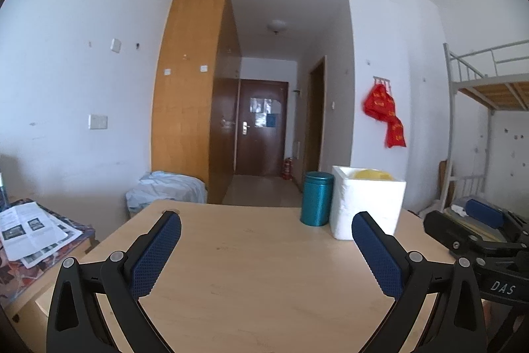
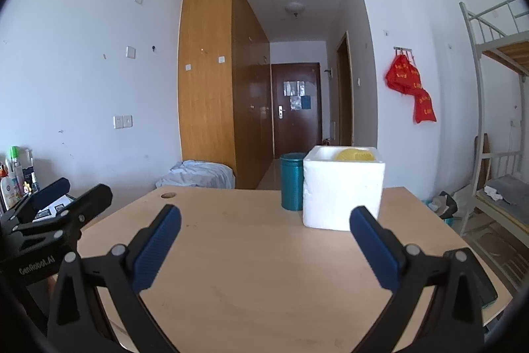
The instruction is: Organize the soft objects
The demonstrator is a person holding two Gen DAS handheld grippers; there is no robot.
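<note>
White foam box [image 2: 344, 187] holding yellow soft object [image 2: 355, 153] lies ahead-right; right gripper [image 2: 265, 215] nearer than left gripper [image 1: 266, 220]; both spread, empty.

Both handheld grippers hover side by side above the near part of the table [image 1: 258, 253], pointing forward. The left gripper [image 1: 266, 215] has its blue-padded fingers spread wide, holding nothing. The right gripper [image 2: 265, 210] is likewise spread wide and unloaded.
</note>
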